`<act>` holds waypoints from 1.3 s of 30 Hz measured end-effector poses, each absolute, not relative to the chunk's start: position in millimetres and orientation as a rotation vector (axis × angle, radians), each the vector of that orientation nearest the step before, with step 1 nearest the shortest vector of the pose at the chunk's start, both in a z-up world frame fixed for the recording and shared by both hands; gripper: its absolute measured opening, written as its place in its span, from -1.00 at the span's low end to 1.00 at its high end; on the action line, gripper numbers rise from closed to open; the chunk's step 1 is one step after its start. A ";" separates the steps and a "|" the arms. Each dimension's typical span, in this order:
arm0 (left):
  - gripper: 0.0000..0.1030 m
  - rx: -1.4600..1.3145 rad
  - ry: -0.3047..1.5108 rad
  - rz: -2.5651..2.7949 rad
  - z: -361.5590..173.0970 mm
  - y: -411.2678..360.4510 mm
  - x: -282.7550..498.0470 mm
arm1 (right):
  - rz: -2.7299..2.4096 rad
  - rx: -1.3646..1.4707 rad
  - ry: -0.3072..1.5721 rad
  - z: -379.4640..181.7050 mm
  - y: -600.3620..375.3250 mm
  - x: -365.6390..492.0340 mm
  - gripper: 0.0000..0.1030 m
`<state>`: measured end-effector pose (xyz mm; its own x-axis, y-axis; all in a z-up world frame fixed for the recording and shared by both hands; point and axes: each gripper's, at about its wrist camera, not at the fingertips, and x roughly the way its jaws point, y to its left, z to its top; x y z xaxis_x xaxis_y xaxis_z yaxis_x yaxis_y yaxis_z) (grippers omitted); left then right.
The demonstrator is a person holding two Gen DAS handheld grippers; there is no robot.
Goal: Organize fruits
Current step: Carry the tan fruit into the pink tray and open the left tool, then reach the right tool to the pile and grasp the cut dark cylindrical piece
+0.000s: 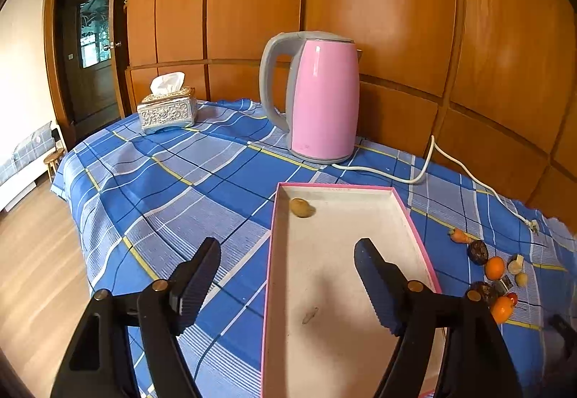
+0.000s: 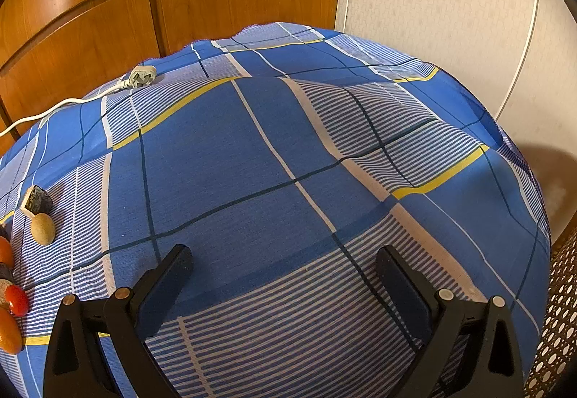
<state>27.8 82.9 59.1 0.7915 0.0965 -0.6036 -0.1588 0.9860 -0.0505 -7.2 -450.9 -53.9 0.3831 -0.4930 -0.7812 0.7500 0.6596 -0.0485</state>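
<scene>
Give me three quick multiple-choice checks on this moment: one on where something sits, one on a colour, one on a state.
1. Where is the small tan fruit that has already been sorted?
A. in the far left corner of the pink-rimmed tray
B. beside the tissue box
C. under the kettle

2. What colour is the kettle body?
A. blue
B. pink
C. white

3. How is the left gripper?
A. shut on a fruit
B. shut, holding nothing
C. open, holding nothing

Answers:
1 A, the fruit lies inside the tray near its far left corner.
2 B, the body is pink with a grey handle.
3 C, its fingers stand wide apart over the tray with nothing between them.
</scene>
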 end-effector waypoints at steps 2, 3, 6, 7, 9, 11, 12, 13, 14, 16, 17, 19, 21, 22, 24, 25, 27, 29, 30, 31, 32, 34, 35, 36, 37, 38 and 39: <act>0.51 -0.103 0.647 0.138 58.2 84.0 25.8 | -0.811 0.341 0.863 -53.8 -450.9 -6.6 1.00; 0.51 -0.105 0.648 0.138 57.7 84.6 25.0 | -0.811 0.341 0.863 -53.6 -450.9 -6.2 1.00; 0.51 -0.112 0.656 0.135 55.5 87.1 23.0 | -0.810 0.342 0.862 -53.8 -451.1 -6.4 1.00; 0.51 -0.115 0.659 0.134 54.6 87.8 22.5 | -0.809 0.344 0.861 -53.4 -451.4 -6.1 1.00; 0.52 -0.118 0.665 0.134 52.0 89.3 21.2 | -0.808 0.345 0.860 -54.0 -451.0 -6.4 1.00; 0.57 -0.123 0.675 0.132 47.8 91.4 20.3 | -0.807 0.347 0.859 -54.0 -450.9 -6.1 1.00; 0.59 -0.127 0.681 0.131 44.9 92.3 20.1 | -0.807 0.347 0.858 -54.4 -450.6 -6.5 1.00; 0.60 -0.132 0.693 0.126 39.9 93.8 19.3 | -0.806 0.347 0.858 -54.3 -450.6 -6.4 1.00; 0.60 -0.135 0.706 0.124 35.0 94.8 18.9 | -0.806 0.347 0.859 -54.3 -450.3 -6.3 1.00; 0.62 -0.139 0.734 0.117 23.2 96.3 17.5 | -0.805 0.346 0.863 -54.7 -449.3 -5.9 1.00; 0.63 -0.142 0.747 0.114 18.4 96.7 17.2 | -0.804 0.346 0.867 -54.7 -448.4 -5.5 1.00; 0.63 -0.150 0.783 0.102 6.1 97.8 15.7 | -0.801 0.350 0.878 -54.4 -447.5 -5.4 1.00; 0.63 -0.146 0.803 0.098 -2.1 97.4 14.2 | -0.786 0.365 0.904 -52.9 -445.5 -4.0 0.90; 0.63 -0.145 0.813 0.095 -5.9 96.7 13.6 | -0.771 0.371 0.912 -51.4 -443.5 -2.7 0.74; 0.63 -0.146 0.829 0.092 -11.4 94.6 13.6 | -0.691 0.379 0.916 -45.5 -434.7 4.4 0.49; 0.63 -0.146 0.838 0.088 -13.7 93.6 13.9 | -0.640 0.387 0.916 -42.7 -429.1 8.8 0.40; 0.63 -0.145 0.838 0.081 -15.2 91.8 12.9 | -0.538 0.392 0.912 -36.8 -414.6 19.6 0.29; 0.63 -0.145 0.835 0.075 -14.2 90.4 12.6 | -0.435 0.380 0.904 -29.2 -397.2 34.2 0.16; 0.63 -0.145 0.833 0.072 -13.7 90.0 12.3 | -0.404 0.374 0.903 -27.2 -391.7 39.1 0.16; 0.63 -0.147 0.832 0.069 -13.6 89.7 12.0 | -0.343 0.355 0.901 -22.2 -380.2 52.1 0.15; 0.63 -0.150 0.836 0.067 -13.9 89.7 12.2 | -0.325 0.348 0.901 -21.0 -376.8 56.2 0.15; 0.63 -0.155 0.843 0.069 -15.0 90.1 13.0 | -0.259 0.324 0.904 -16.6 -364.5 74.6 0.15; 0.63 -0.156 0.845 0.070 -15.5 90.3 13.0 | -0.250 0.320 0.906 -16.4 -364.7 76.0 0.15; 0.63 -0.158 0.849 0.071 -16.3 90.4 13.5 | -0.239 0.317 0.910 -16.2 -364.1 78.8 0.15; 0.63 -0.159 0.852 0.071 -17.1 90.5 13.9 | -0.217 0.328 0.922 -16.7 -362.1 88.1 0.15; 0.63 -0.159 0.854 0.072 -17.6 90.4 14.0 | -0.210 0.337 0.928 -18.3 -363.5 87.7 0.15; 0.63 -0.158 0.855 0.073 -18.0 90.7 14.5 | -0.206 0.345 0.934 -20.1 -363.2 90.3 0.15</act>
